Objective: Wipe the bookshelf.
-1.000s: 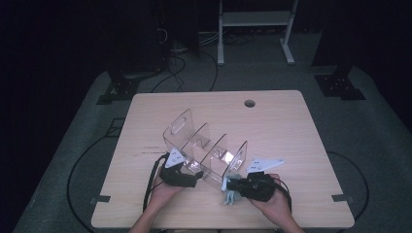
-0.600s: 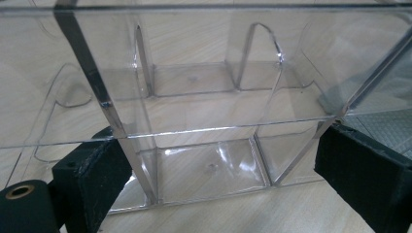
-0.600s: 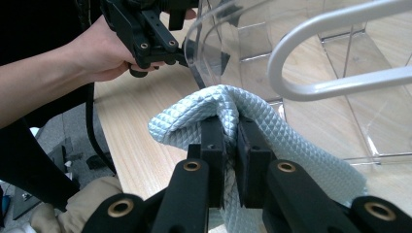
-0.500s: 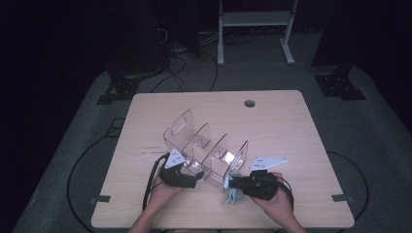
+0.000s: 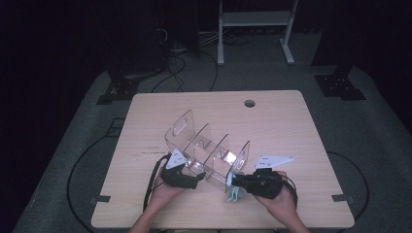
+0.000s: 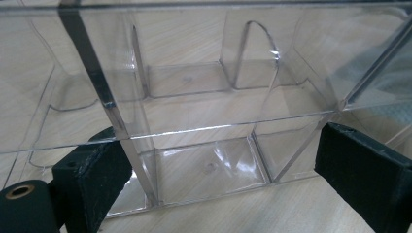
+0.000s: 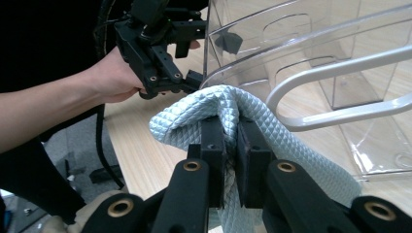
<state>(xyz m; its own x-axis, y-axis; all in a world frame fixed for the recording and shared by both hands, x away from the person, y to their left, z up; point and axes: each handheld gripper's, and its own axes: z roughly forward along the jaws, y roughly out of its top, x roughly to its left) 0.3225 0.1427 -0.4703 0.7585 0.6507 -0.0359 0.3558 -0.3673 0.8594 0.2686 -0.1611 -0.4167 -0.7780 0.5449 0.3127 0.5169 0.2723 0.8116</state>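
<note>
My right gripper (image 7: 228, 145) pinches a fold of pale blue quilted cloth (image 7: 194, 114) at the clear acrylic organizer's (image 5: 206, 150) near corner. My left gripper (image 6: 214, 179) is spread around a divider wall, which the high view doesn't resolve, on the wooden worktop (image 5: 291, 126).

Glossy clear plastic organizer (image 5: 206, 150), quilted pale cloth (image 7: 194, 116), matt wood table (image 5: 272, 121)

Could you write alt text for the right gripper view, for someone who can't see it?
Two black jaws of the right gripper pinch a fold of pale blue quilted cloth just in front of a clear plastic divided organizer on a wooden table. At upper left, a person's other hand holds the left gripper against the organizer's near edge.
</note>
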